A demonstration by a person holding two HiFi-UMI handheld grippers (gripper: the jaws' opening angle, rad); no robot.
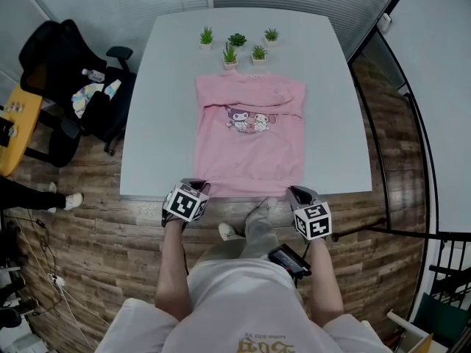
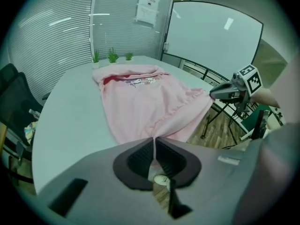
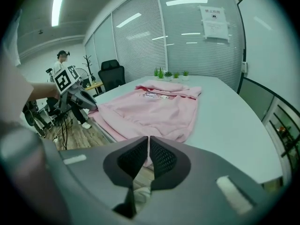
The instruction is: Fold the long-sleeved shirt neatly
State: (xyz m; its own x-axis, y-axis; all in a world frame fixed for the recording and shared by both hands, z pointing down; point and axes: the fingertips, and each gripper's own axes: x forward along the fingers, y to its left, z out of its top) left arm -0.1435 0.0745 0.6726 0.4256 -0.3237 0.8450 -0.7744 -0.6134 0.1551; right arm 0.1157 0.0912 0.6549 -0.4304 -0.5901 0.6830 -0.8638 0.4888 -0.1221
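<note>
Long-sleeved shirt (image 1: 250, 142), pink, flat on white table (image 1: 154, 123), sleeves folded in over the body, collar toward far side, hem at near table edge. Left gripper (image 1: 197, 186) clamped tight on near-left hem corner, thin pink fold pinched between pads. Right gripper (image 1: 296, 192) likewise closed on near-right hem corner, that corner held just off table edge. Bare tabletop on both sides of shirt. Narrow strip between collar and five small potted plants (image 1: 237, 46) near far edge. Wood floor (image 1: 96, 226) all round table. Black office chair (image 1: 70, 65) with clutter and yellow desk (image 1: 13, 123) to left, black railing (image 1: 412, 153) to right. Glass wall with blinds (image 3: 140, 36) behind table, whiteboard (image 2: 213, 36) off to one side. Cartoon character print (image 1: 248, 120) on shirt chest. Paper notice (image 3: 214, 22) stuck on glass wall, text too small to read. Square black-and-white marker cubes on both grippers.
</note>
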